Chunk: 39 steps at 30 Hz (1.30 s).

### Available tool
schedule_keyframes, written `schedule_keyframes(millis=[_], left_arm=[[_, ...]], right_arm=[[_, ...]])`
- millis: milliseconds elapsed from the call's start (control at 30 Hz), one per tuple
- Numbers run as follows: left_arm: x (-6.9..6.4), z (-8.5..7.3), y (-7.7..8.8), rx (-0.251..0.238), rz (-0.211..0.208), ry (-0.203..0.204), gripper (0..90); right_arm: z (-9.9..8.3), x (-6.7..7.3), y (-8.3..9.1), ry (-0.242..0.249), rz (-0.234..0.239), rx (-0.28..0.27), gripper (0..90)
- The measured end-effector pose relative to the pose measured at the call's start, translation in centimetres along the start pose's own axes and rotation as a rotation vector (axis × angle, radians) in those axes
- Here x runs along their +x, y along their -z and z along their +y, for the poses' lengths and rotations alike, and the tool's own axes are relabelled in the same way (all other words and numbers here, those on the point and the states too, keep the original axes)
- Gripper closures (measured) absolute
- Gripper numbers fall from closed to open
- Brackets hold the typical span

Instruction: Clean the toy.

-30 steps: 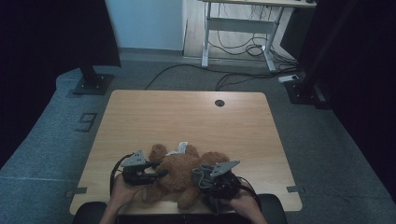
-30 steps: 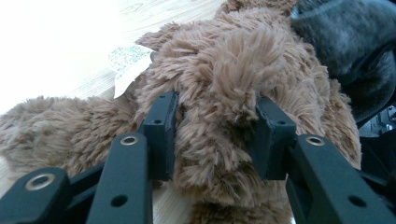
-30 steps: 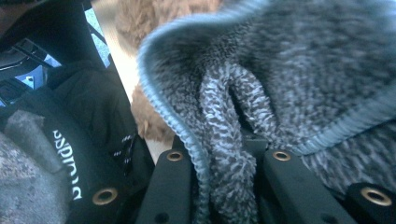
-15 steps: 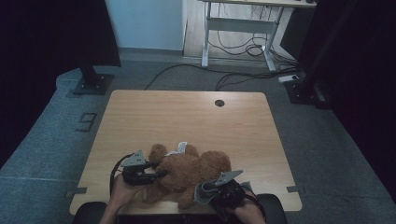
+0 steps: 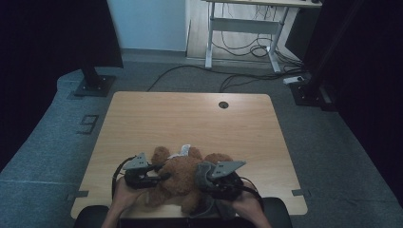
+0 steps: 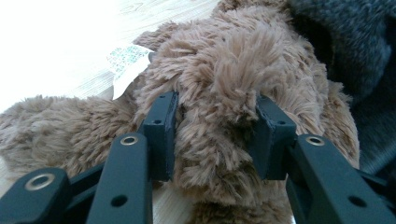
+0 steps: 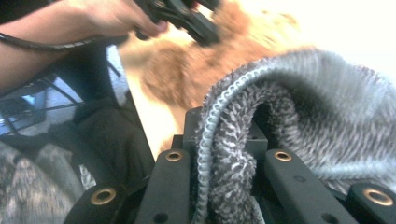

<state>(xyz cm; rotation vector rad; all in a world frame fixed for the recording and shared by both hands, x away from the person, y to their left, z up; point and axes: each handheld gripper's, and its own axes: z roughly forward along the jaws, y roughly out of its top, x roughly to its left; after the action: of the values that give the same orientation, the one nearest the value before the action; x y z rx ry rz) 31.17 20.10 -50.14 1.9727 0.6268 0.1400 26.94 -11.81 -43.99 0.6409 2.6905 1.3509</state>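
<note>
Left gripper [image 6: 212, 135] pinches the teddy bear [image 6: 233, 70]; right gripper [image 7: 224, 154], at its three o'clock, clamps the knit garment [image 7: 299, 98]; tugging could slip the fur free.

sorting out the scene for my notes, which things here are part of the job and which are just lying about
In the job:
- brown teddy bear, a limb pinched by the left gripper
- grey knitted garment, its edge pinched by the right gripper

Lying about:
- desk frame behind the table
- floor cables
- black stand base
</note>
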Motion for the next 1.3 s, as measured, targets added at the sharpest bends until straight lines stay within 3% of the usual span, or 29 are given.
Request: schedule_keyframes(millis=[100,233,600,867,967,1133,1233,1300], left_arm=[[0.0,0.0,0.0,0.0,0.0,0.0,55.2],[0.0,0.0,0.0,0.003,-0.001,-0.006,55.2],[0.0,0.0,0.0,0.004,-0.004,-0.009,55.1],[0.0,0.0,0.0,0.004,-0.002,-0.007,55.1],[0.0,0.0,0.0,0.004,-0.002,-0.005,55.1],[0.0,0.0,0.0,0.003,-0.001,-0.005,55.1],[0.0,0.0,0.0,0.003,0.0,-0.004,55.1],[0.0,0.0,0.0,0.004,0.0,-0.005,55.1]], right_arm=[[0.3,0.6,-2.6,0.024,0.029,0.027,77.6],[-1.1,0.3,-4.8,0.013,0.024,0.069,77.8],[-4.8,-0.9,-2.9,-0.077,0.037,0.062,77.8],[-6.2,-1.2,-1.2,-0.077,-0.028,0.128,77.8],[-5.3,-0.7,0.2,-0.059,-0.05,0.124,77.8],[-2.2,0.7,1.0,0.002,-0.023,0.047,77.8],[-0.2,1.6,0.0,0.037,0.033,0.016,77.8],[0.7,2.2,-1.8,0.058,0.081,0.022,77.8]])
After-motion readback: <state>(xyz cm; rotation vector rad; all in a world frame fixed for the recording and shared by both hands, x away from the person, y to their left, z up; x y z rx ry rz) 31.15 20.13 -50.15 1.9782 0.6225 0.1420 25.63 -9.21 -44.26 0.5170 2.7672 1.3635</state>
